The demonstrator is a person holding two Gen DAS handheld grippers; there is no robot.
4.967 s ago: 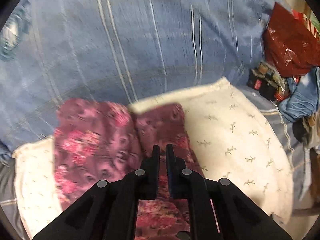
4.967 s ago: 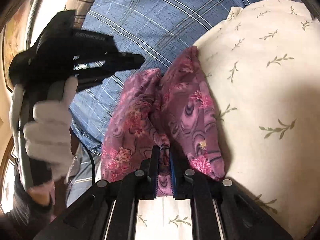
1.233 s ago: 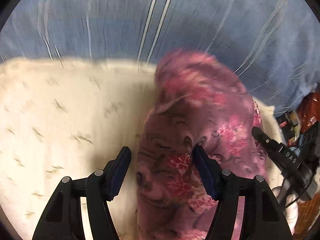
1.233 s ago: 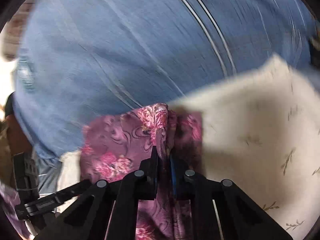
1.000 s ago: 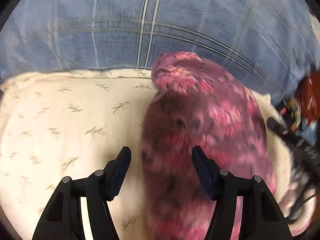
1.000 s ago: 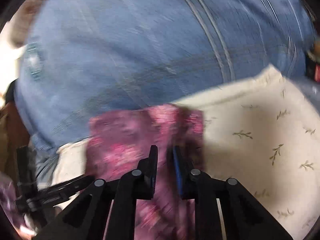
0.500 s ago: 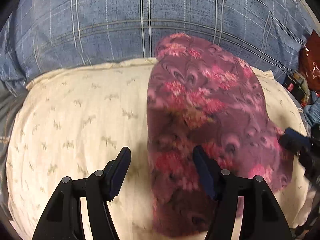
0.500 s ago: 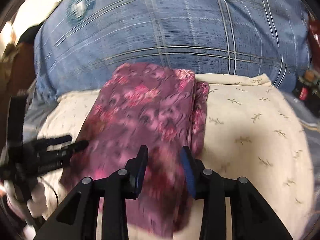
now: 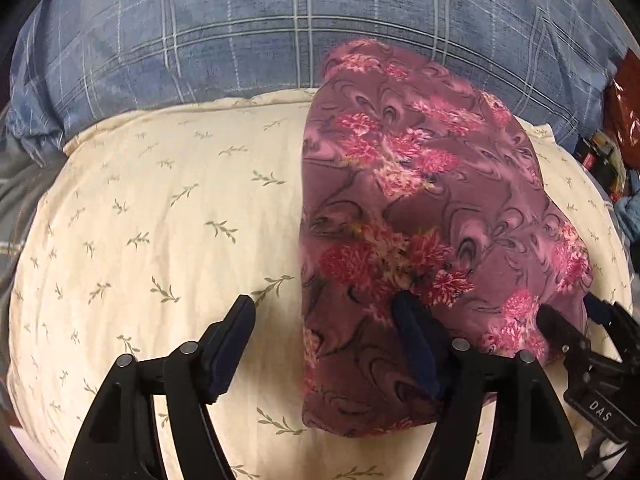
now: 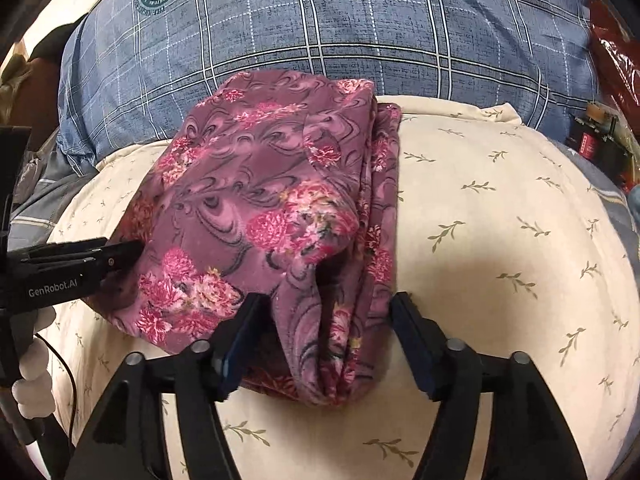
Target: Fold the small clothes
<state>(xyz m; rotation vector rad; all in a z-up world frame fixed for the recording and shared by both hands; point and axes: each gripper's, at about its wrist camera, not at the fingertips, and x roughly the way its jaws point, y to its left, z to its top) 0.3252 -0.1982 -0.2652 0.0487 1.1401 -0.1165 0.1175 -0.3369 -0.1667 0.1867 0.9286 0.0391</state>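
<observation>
Right gripper (image 10: 324,316): nearest item in the right wrist view. Jaws have just been opening and stand released, straddling the near edge of the garment; the pads do not press the cloth between them.

Left gripper (image 9: 324,332): nearest item in the left wrist view. Jaws have just been opening further and stand released; one finger hangs over bare pillow, the other over the garment's near left part. Nothing is grasped.

Purple floral garment (image 10: 272,216): the task's item. It lies folded into a compact, roughly oblong bundle on the cream pillow, its far end reaching the plaid cover. Layered edges run down its right side, and a loose pucker stands at the near edge between the right jaws. Thin, limp fabric, judged likely to slump if nudged.

Cream pillow with leaf sprigs (image 10: 500,240): soft, domed support beneath the garment.

Blue plaid cover (image 10: 360,20): behind the pillow, bearing a round crest at upper left.

Red bag and clutter (image 9: 620,120): far right, well apart from the work.

Step in hand, as judged: letting go after a fold. To do it well, both grippers should draw straight back without dragging the edges; the near pucker may be pressed flat, gently, since the pillow yields.
</observation>
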